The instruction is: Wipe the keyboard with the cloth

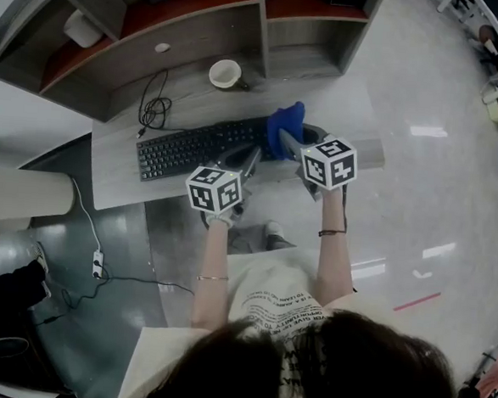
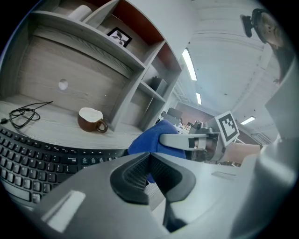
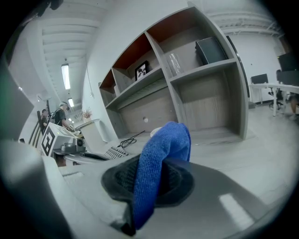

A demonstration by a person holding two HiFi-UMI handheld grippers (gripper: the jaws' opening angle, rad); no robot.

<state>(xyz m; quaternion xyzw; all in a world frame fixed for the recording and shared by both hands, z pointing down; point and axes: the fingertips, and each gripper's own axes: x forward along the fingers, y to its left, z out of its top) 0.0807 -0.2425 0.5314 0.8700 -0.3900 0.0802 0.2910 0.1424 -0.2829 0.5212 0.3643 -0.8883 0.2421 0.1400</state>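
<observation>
The right gripper (image 3: 150,183), jaws clamped on the bunched blue cloth (image 3: 164,148), holds it over the right end of the black keyboard (image 1: 188,151) on the counter (image 1: 118,185), seemingly ready to wipe, while the left gripper (image 2: 148,161), jaws closed on nothing, hovers alongside.

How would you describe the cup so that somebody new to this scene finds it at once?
Start at the grey desk under the shelves and find the black keyboard on it. Behind the keyboard, towards the back of the desk, stands the cup, brown outside and white inside, with a coiled black cable to its left.
</observation>
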